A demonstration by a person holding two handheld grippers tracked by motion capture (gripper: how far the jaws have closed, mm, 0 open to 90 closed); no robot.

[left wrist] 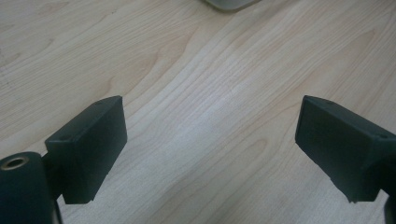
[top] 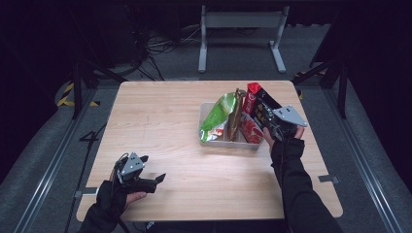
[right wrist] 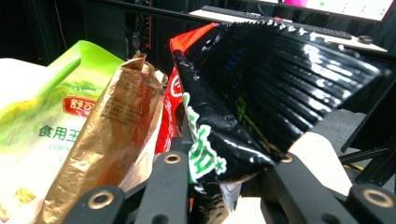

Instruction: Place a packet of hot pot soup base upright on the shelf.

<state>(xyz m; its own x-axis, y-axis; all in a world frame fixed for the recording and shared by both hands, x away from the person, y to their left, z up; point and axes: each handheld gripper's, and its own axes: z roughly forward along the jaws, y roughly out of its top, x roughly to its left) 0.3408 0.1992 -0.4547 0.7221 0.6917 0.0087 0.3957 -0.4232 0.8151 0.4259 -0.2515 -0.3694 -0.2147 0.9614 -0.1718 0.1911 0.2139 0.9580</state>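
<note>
High view showed the black bag (top: 264, 110) at the right end of the tray (top: 206, 108), standing tilted against the red bag (top: 252, 97) beside it, with its lower part between the jaws of the right gripper (top: 275, 127). Right gripper view had that black bag (right wrist: 261, 98) rising from between the two jaws, which were closed on its lower end, so the gripper was holding it. Just left of it there stood the red bag (right wrist: 173, 107), then a gold bag (right wrist: 112, 135), then a green bag (right wrist: 42, 116), all upright and packed side by side. From above, the gold bag (top: 236, 112) and green bag (top: 218, 116) leaned in the middle and left of the tray, which sat on the right half of the wooden table (top: 160, 116).

Well apart from the tray, near the table's front left corner, the left gripper (top: 159, 177) hovered just over the wood, pointing right. Left gripper view had its jaws spread wide with bare table (left wrist: 210, 93) between them, and a corner of the tray (left wrist: 231, 3) at the top edge.
</note>
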